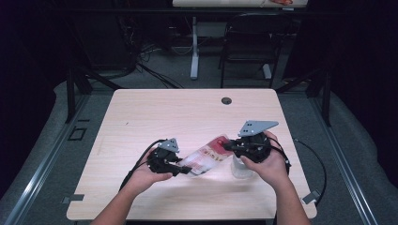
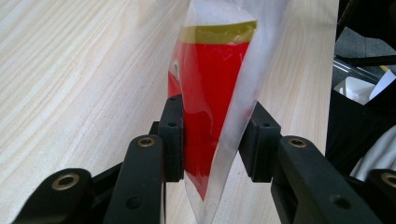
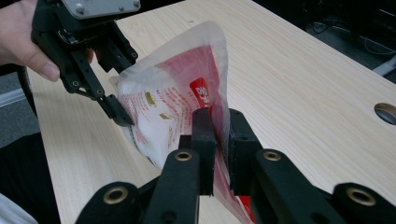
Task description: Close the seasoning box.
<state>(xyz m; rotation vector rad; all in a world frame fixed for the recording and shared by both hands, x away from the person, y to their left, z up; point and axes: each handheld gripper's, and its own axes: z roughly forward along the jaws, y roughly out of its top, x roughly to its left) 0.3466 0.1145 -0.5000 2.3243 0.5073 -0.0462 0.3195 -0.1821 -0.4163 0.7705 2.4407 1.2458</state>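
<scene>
You've got the pouch (image 1: 206, 157) lifted off the table (image 1: 155, 117) between both grippers. Left gripper (image 2: 212, 140) clamps one end; right gripper (image 3: 222, 140) sits loosely on the other. Next: re-grip right firmly, or the pouch swings.

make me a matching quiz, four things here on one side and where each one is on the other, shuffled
1 pouch
2 clear container
3 round hole
4 chair

a beyond the table
b under the right hand
c between left tongs and right tongs
d far part of the table

Pairs: 1-c, 2-b, 3-d, 4-a
</scene>
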